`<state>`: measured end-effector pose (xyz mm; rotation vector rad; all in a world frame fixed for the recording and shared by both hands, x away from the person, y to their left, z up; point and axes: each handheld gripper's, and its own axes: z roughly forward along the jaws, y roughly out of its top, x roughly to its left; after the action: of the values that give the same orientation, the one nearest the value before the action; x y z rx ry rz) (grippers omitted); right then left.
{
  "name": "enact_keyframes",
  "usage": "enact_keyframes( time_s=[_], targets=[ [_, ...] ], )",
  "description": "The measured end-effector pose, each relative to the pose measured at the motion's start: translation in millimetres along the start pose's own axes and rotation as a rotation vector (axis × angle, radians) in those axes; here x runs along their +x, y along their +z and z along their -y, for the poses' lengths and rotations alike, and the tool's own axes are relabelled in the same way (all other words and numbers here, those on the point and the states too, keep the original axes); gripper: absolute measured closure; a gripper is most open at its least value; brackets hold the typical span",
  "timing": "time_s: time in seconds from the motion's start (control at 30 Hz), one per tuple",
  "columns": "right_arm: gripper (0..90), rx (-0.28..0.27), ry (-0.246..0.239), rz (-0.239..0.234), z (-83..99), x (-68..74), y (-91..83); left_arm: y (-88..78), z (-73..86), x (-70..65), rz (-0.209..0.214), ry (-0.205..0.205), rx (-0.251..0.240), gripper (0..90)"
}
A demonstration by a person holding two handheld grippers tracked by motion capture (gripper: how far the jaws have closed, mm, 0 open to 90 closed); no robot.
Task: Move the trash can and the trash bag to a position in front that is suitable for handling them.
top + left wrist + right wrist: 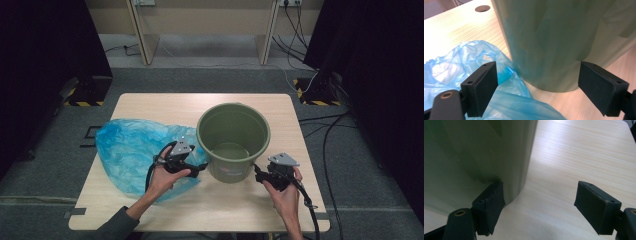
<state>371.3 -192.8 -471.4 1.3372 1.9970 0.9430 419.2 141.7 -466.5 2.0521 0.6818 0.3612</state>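
Count: one green bucket (233, 141), one blue plastic bag (131, 150), and my two claws. The bucket stands upright, mouth open, on the near half of the tabletop (165, 102), right of centre. The bag lies crumpled and flat to its left, its right edge against the bucket's base and its near-left part hanging over the tabletop's left edge.

My left claw (201, 168) sits over the bag's right edge, just beside the bucket's lower wall. Its jaws are spread wide and grip nothing; in the left gripper view, the bag (499, 100) passes under and between them with the bucket wall (554, 42) directly ahead.

My right claw (258, 175) is at the bucket's near-right base, jaws likewise spread and holding nothing. In the right gripper view, one jaw lies close against the bucket wall (474, 152), contact uncertain, and the other stands over bare tabletop (574, 157).

Surface: pale wood-grain tabletop with a round hole (482, 8) towards one corner. Room: grey carpet, dark curtains on both sides, cables on the floor at right, and a pale wooden frame at the far wall.
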Motion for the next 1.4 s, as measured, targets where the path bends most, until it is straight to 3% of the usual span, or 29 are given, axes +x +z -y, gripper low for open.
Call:
enact_keyframes(
  time_s=[0.17,0.43,0.53,0.67,0.9,1.03,1.17,1.27,1.4],
  targets=[
    [23.9,-0.005,-0.011,-0.013,-11.0,2.3,14.8,4.4,-2.1,7.9,-0.012,-0.018,0.0,16.0],
    [24.0,-0.023,-0.022,0.012,-24.4,9.6,27.0,12.9,1.5,18.6,-0.023,-0.066,0.002,16.5],
    [24.0,-0.027,-0.005,-0.017,-25.1,11.5,28.8,14.7,1.8,19.7,-0.04,-0.06,0.008,17.0],
    [24.0,-0.025,-0.024,-0.051,-23.6,21.5,27.8,17.2,2.5,22.6,-0.046,-0.081,0.003,16.7],
    [23.5,-0.022,-0.038,-0.053,-31.3,25.9,36.5,11.9,2.5,26.0,-0.049,-0.082,0.001,18.3],
    [23.4,-0.039,-0.029,-0.054,-41.4,27.5,44.0,-4.2,3.2,30.1,-0.042,-0.069,0.008,17.1],
    [22.8,-0.042,-0.032,-0.041,-49.1,27.3,52.8,-38.0,10.9,41.5,-0.069,-0.048,0.017,17.1],
    [23.0,-0.035,-0.034,-0.03,-49.0,28.8,53.3,-68.8,25.2,54.4,-0.119,-0.061,0.018,16.8],
    [22.8,-0.026,-0.075,-0.035,-43.4,38.7,45.2,-97.8,54.0,70.9,-0.183,-0.085,0.063,15.4]
  ],
)
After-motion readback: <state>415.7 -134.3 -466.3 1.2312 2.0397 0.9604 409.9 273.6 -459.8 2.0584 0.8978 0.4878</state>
